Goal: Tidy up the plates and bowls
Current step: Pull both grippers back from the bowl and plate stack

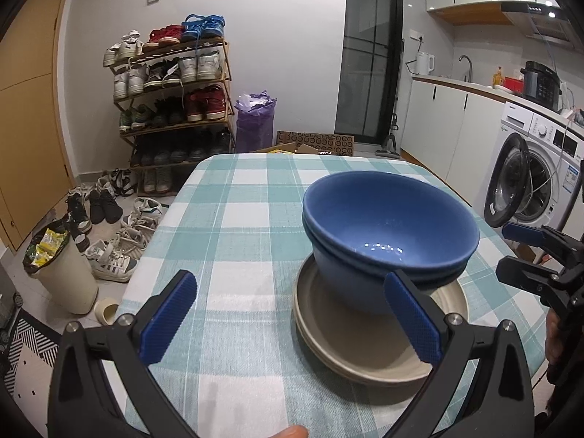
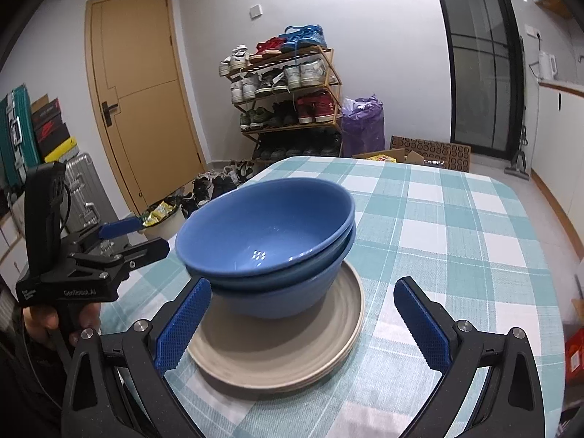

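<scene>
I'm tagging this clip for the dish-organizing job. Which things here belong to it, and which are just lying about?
Belonging to the job:
- blue bowls, nested, on the plates
- beige plates, stacked on the checked table

Just lying about:
- shoe rack
- waste bin
- purple bag
- washing machine

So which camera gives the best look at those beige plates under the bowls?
The right wrist view: the beige plates show nearly whole beneath the blue bowls. In the left wrist view a finger pad covers part of them.

Glossy glazed blue bowls [image 2: 266, 233] on matt ridged beige plates [image 2: 292, 350]; woven checked tablecloth [image 2: 456, 241].
</scene>
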### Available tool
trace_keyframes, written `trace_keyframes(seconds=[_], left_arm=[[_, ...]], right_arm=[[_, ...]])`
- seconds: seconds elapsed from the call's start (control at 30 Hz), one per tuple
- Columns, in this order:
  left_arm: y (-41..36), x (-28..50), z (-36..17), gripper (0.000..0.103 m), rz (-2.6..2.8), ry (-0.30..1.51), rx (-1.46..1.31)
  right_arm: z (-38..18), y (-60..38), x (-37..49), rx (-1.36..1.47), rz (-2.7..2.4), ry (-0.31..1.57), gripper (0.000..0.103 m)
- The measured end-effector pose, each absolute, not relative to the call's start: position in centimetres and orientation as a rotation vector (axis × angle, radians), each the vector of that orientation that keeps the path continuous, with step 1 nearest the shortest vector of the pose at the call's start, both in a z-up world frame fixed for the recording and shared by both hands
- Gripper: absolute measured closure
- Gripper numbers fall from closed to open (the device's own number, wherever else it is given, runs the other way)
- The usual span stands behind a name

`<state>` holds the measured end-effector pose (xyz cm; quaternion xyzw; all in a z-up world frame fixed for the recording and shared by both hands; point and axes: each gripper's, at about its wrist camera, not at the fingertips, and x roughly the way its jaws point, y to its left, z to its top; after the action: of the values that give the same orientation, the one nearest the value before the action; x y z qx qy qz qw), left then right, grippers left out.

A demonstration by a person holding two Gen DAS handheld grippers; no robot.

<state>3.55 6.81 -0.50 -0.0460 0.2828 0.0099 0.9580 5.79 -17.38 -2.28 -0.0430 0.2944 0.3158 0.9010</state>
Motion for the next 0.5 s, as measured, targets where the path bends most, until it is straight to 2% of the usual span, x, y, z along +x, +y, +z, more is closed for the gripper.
trace_keyframes(seconds=[0.5], left_arm=[[5.5,1.0,-1.6,0.000,0.010,0.528,-0.081]], right_arm=[[-2.9,-17.7,2.8,-0.104,0.662,0.571,0.001]])
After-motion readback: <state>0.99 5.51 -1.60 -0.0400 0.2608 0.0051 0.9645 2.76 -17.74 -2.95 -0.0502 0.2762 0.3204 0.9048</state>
